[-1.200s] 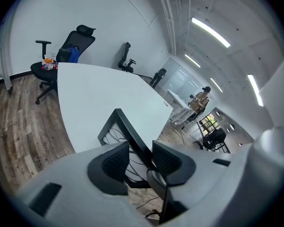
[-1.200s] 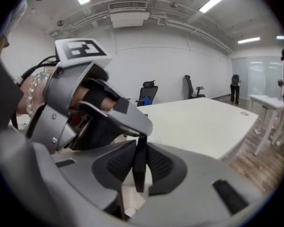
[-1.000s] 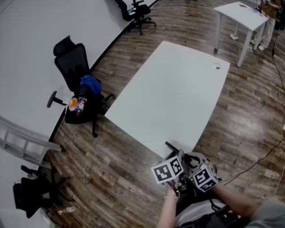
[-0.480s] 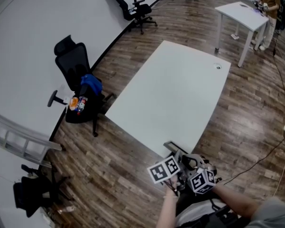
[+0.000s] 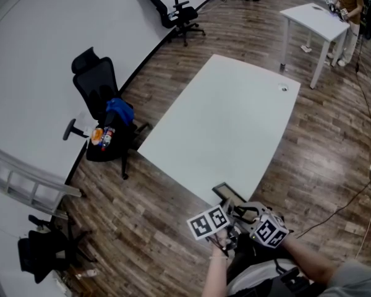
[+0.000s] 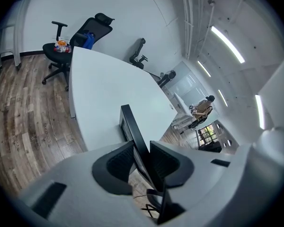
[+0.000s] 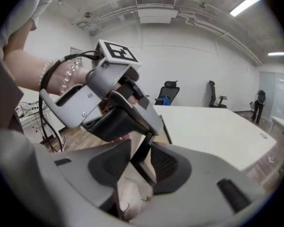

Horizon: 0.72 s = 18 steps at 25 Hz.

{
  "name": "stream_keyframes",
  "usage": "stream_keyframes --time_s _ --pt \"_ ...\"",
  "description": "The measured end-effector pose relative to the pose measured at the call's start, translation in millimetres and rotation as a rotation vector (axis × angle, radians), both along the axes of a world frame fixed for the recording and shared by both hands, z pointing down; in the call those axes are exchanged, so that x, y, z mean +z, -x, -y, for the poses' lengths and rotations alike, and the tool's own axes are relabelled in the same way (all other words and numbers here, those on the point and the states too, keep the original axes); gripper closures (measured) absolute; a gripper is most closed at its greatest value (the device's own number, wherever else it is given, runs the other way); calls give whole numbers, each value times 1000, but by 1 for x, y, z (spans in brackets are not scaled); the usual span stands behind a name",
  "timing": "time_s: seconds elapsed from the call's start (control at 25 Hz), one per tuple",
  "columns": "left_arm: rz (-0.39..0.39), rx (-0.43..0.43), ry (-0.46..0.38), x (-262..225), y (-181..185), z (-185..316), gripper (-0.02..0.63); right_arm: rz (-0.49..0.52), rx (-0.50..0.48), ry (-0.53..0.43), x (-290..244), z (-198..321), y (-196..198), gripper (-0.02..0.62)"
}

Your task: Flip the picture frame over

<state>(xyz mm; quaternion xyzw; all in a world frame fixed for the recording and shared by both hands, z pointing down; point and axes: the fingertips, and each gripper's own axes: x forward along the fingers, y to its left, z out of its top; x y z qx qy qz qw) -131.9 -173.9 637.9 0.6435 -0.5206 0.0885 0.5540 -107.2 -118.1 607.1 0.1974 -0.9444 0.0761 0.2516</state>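
My left gripper (image 6: pixel 141 149) has the frame (image 6: pixel 132 126) edge-on between its jaws. They are closing, and both pads sit against the thin black edge, so the grip is on. The frame stands on edge and leans in that hold. Its far end reaches up and out over the near end of the table (image 6: pixel 109 89).

My right gripper (image 7: pixel 141 149) meets the same frame from the other side. A dark bar of it runs between those jaws, which are opening. It lies against one pad, with a clear gap on the other side (so that one is not clamped). In the right gripper view my left gripper fills the space just above those jaws. Its cube (image 7: pixel 117 52) is on top, and my wrist with a bead bracelet (image 7: pixel 61 79) is behind it.

From the head view, both grippers are close together just below the table's near corner. The frame pokes out ahead of them to that corner, but I cannot tell whether it touches the tabletop. The white table runs away from me across a wood floor (image 5: pixel 142 228). A black chair (image 5: pixel 99 98) with a blue bundle on its seat stands at the wall to the left, near the table. Well beyond the far end is a small table (image 5: pixel 312 17) with a person (image 5: pixel 349 2) beside it.
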Motion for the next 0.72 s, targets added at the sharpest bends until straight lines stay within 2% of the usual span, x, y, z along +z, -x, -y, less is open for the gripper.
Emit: stream_keyframes --time_s 0.08,0.16,0.32,0.4,0.56,0.72 --pt "11 2 3 2 3 -1 508 46 -13 15 -8 -4 -5 465" --pt "13 -1 10 5 8 -3 526 80 17 27 -15 -3 -16 465" --pt "-6 -24 16 9 16 -3 528 108 174 128 1 24 -45 465" --pt "-9 -28 17 11 17 -3 528 93 224 188 15 36 -54 465" --pt "-1 -27 27 15 20 -6 528 -11 209 242 49 49 -55 463" --pt "5 -30 40 22 22 -9 531 -1 226 356 70 62 -45 463"
